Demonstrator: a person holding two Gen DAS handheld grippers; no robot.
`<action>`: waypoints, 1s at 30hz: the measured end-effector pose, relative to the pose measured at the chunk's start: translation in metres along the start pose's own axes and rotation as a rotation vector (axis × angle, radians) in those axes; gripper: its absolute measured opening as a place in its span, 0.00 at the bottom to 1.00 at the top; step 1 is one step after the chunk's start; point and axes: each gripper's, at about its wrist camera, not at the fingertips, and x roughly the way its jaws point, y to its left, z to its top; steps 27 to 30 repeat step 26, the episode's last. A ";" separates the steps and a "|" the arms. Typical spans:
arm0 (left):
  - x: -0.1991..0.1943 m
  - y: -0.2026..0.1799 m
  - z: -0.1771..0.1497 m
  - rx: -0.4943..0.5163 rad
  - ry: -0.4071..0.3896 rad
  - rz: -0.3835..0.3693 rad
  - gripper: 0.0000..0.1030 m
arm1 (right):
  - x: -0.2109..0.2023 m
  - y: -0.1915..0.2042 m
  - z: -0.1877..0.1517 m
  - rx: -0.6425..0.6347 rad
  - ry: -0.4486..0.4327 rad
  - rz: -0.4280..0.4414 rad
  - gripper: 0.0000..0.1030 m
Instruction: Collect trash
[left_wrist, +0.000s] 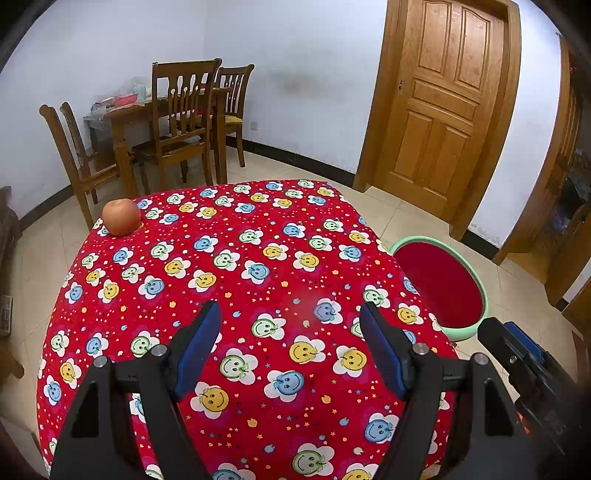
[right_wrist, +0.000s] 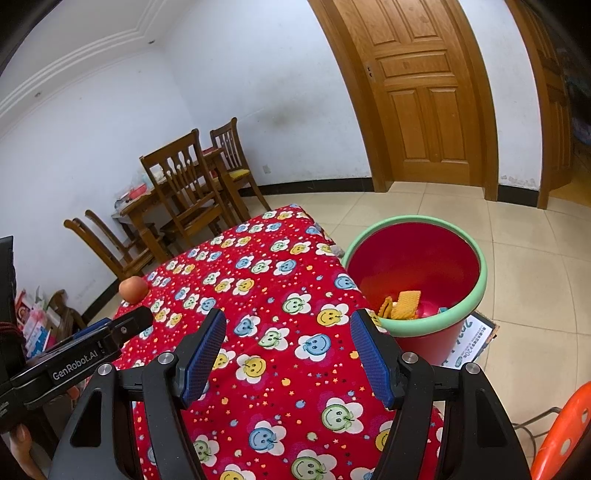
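A red bin with a green rim (right_wrist: 432, 325) stands on the floor at the table's right edge; yellow wrappers (right_wrist: 404, 304) lie in its bottom. The same bin (left_wrist: 458, 334) shows at the right of the left wrist view. My left gripper (left_wrist: 290, 314) hovers open over the red smiley-flower tablecloth (left_wrist: 258, 277), nothing between its blue pads. My right gripper (right_wrist: 288, 323) is open too, empty, above the cloth (right_wrist: 277, 295) just left of the bin. Each gripper shows at the edge of the other's view. An apple (left_wrist: 121, 216) sits at the table's far left corner, also the apple (right_wrist: 133, 289).
Wooden chairs (left_wrist: 181, 122) and a cluttered dining table stand by the far wall. A wooden door (left_wrist: 439, 99) is at the back right. An orange plastic stool (right_wrist: 565, 439) is near the right. A printed sheet (right_wrist: 472, 343) lies under the bin. The floor is tiled.
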 end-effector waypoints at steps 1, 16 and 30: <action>0.000 0.000 0.000 0.000 0.000 0.000 0.74 | 0.000 0.000 0.000 0.000 0.000 0.000 0.69; -0.003 0.000 0.002 -0.001 -0.005 0.001 0.74 | -0.002 0.007 0.002 -0.003 -0.004 0.003 0.69; -0.006 -0.001 0.005 0.000 -0.011 0.004 0.74 | -0.003 0.007 0.003 -0.005 -0.009 0.008 0.69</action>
